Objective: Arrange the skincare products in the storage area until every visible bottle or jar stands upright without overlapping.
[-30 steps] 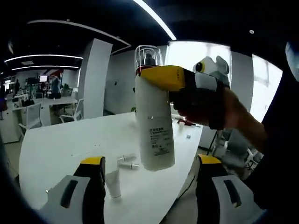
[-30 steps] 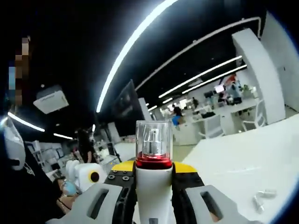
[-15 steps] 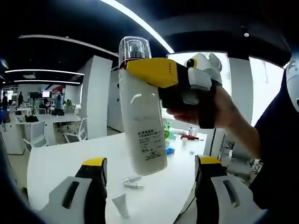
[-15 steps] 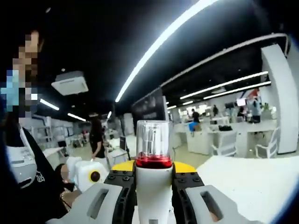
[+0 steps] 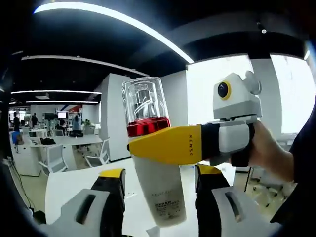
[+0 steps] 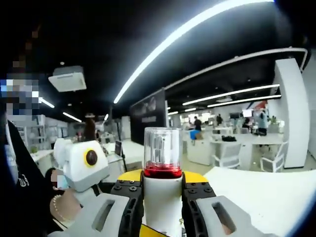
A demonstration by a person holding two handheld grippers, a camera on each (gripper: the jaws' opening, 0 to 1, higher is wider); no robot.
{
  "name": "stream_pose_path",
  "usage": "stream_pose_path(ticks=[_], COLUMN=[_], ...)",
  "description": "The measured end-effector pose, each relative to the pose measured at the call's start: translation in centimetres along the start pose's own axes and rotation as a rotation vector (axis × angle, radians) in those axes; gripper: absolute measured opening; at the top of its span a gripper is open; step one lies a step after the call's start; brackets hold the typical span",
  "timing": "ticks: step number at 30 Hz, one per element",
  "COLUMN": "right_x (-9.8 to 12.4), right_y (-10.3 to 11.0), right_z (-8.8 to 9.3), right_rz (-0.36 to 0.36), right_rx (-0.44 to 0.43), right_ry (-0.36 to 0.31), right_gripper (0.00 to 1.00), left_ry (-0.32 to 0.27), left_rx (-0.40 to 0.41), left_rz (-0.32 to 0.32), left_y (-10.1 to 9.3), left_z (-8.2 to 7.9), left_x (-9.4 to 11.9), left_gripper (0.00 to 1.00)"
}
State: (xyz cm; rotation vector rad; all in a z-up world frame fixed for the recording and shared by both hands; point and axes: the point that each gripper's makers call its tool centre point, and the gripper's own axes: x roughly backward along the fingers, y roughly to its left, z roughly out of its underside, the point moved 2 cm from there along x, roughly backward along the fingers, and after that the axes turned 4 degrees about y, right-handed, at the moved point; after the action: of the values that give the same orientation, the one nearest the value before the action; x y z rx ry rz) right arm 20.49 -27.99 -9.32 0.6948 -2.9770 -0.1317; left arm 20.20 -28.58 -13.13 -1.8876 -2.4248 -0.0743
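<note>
A white pump bottle (image 5: 160, 195) with a clear cap (image 5: 143, 103) and a red collar hangs upright in the air above the white table (image 5: 69, 185). My right gripper (image 5: 143, 148) reaches in from the right, its yellow jaws shut on the bottle's neck just under the collar. In the right gripper view the same bottle (image 6: 162, 202) rises between my right gripper's (image 6: 162, 197) jaws. My left gripper (image 5: 160, 174) is open, one finger on each side of the bottle's lower body with a narrow gap on both sides.
A person's hand (image 5: 266, 150) holds the right gripper, and another hand (image 6: 61, 207) with a bracelet holds the left one. The white table (image 6: 276, 197) spreads below. Office desks and chairs (image 5: 54, 153) stand far behind, beside a white column (image 5: 116, 118).
The bottle has come much closer to the left gripper's camera, and its lower body now lies between the left jaws, which stand a little narrower. The right gripper keeps its hold.
</note>
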Motion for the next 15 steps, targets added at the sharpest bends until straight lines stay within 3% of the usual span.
stream_pose_path(ticks=[4,9,10,15], right_x=[0.2,0.2,0.1,0.4], right_y=[-0.3,-1.7,-2.4,-2.2], right_z=[0.3,2.2,4.0,4.7], right_rz=[0.03,0.096,0.132,0.081], right_rx=[0.022,0.025,0.01,0.007], right_ry=[-0.003,0.009,0.022,0.049], right_gripper=[0.2,0.2,0.21,0.21], left_ry=[0.0,0.032,0.031,0.058], left_rx=[0.003,0.005,0.127,0.188], left_rz=[0.007,0.029,0.11,0.214], left_y=[0.0,0.0,0.1,-0.3], left_z=[0.6,2.5,4.4,5.2], left_x=[-0.2,-1.6,-2.1,-1.9], left_gripper=[0.32,0.28,0.25,0.25])
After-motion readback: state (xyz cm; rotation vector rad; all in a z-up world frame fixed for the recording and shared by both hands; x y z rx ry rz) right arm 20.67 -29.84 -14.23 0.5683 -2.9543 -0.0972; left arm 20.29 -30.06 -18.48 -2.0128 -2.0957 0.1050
